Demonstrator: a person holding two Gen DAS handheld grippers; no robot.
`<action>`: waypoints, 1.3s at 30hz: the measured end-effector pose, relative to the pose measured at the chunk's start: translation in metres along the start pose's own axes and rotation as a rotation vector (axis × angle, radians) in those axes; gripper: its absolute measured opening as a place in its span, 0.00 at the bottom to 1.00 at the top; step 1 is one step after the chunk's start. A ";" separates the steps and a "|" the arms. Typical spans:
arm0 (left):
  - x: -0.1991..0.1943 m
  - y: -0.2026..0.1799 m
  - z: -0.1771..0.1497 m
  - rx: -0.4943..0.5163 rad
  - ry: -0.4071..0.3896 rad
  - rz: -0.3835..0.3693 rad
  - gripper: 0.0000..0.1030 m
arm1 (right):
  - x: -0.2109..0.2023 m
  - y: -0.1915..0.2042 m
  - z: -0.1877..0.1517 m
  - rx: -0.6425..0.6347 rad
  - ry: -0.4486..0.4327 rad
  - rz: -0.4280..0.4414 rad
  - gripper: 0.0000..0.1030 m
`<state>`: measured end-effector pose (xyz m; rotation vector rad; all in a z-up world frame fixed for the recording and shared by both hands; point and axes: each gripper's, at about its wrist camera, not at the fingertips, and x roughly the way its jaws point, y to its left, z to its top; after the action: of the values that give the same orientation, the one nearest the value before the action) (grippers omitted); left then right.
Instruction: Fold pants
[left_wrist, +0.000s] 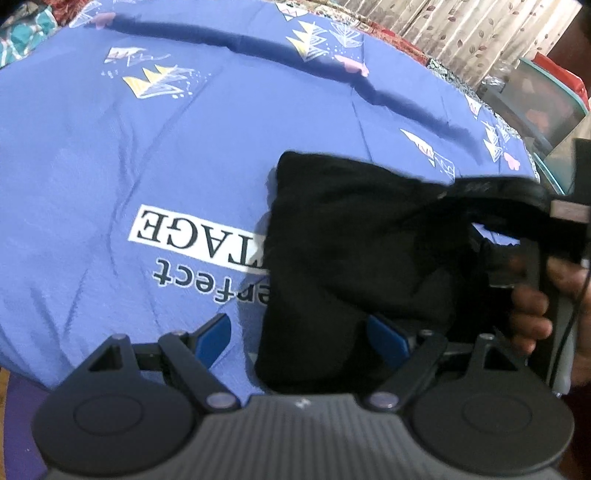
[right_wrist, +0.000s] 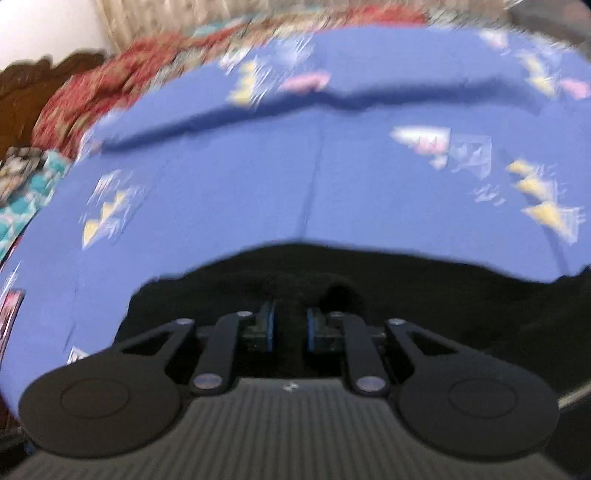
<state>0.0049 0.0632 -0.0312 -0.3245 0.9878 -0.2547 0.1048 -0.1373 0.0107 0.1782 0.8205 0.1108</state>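
Observation:
The black pants (left_wrist: 354, 240) lie in a folded bundle on the blue bedsheet (left_wrist: 110, 177). My left gripper (left_wrist: 301, 338) is open, its blue pads wide apart. The near end of the bundle lies between them, against the right pad and clear of the left one. On the right side of the left wrist view, a person's hand (left_wrist: 528, 314) holds the other tool, where a corner of the pants is drawn up. In the blurred right wrist view, my right gripper (right_wrist: 291, 326) is shut on a fold of the black pants (right_wrist: 424, 291), with dark cloth filling the narrow gap between its pads.
The blue bedsheet (right_wrist: 258, 184) carries white printed lettering (left_wrist: 195, 240) and small crown-like prints. A raised fold of sheet (left_wrist: 258, 40) runs across the far side. A red patterned cover (right_wrist: 92, 96), a curtain (left_wrist: 461, 37) and a dark wooden headboard (right_wrist: 29, 88) lie beyond.

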 end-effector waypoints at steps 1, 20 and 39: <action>0.002 0.002 0.000 -0.002 0.003 -0.006 0.81 | -0.003 -0.007 0.000 0.038 -0.024 -0.034 0.17; 0.007 0.026 0.001 -0.053 -0.010 -0.205 0.24 | 0.026 0.150 -0.002 -0.470 0.188 0.059 0.45; 0.001 0.017 -0.015 0.019 -0.030 -0.122 0.26 | 0.075 0.146 0.003 -0.293 0.210 -0.036 0.13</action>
<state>-0.0060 0.0762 -0.0462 -0.3709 0.9372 -0.3685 0.1532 0.0174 -0.0120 -0.1272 1.0051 0.2165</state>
